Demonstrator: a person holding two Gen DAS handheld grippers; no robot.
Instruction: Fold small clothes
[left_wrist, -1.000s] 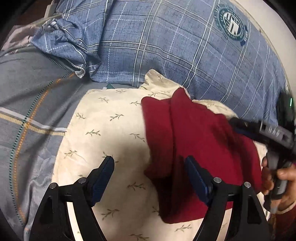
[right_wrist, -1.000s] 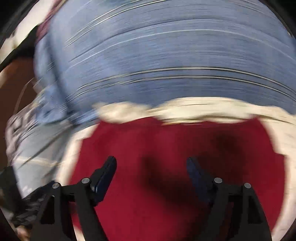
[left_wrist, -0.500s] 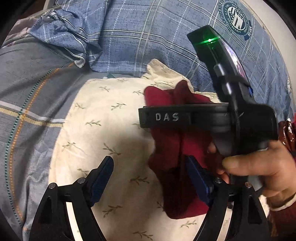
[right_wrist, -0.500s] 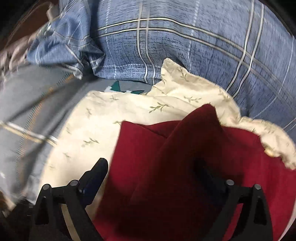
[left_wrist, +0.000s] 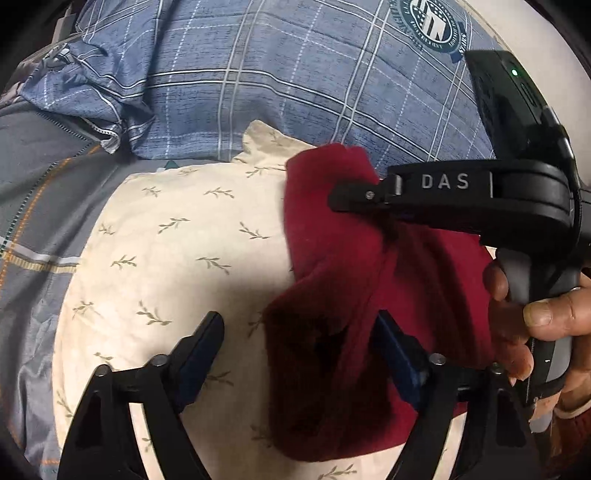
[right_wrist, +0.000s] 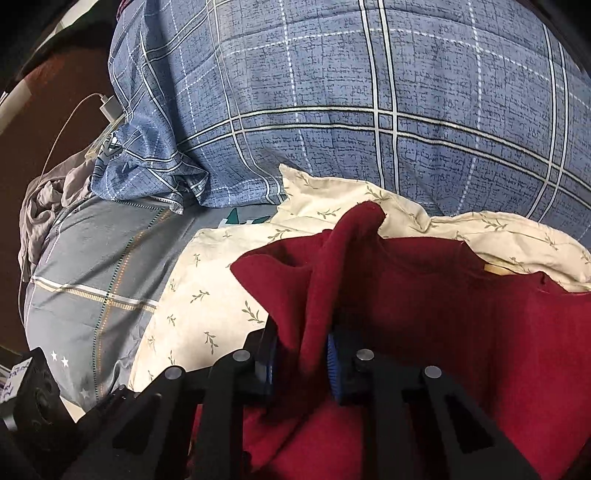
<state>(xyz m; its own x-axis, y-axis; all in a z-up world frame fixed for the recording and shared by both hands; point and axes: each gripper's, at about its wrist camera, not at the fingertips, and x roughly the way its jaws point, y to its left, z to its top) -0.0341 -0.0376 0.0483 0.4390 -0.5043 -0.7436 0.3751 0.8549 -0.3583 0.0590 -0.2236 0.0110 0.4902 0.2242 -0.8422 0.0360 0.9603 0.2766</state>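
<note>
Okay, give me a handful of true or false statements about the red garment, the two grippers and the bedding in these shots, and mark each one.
1. The right gripper is shut on a raised fold of the red garment. True.
2. The left gripper is clamped on the garment too. False: its jaws stand wide apart, one finger over the cream leaf-print pillow, the other over the red cloth.
3. The red garment lies on the cream leaf-print pillow. True.
4. The blue plaid bedding behind the pillow is plain, without lines. False: pale lines cross it in a check pattern.
5. A white charger and cable show at the upper left of the right wrist view. True.
</note>
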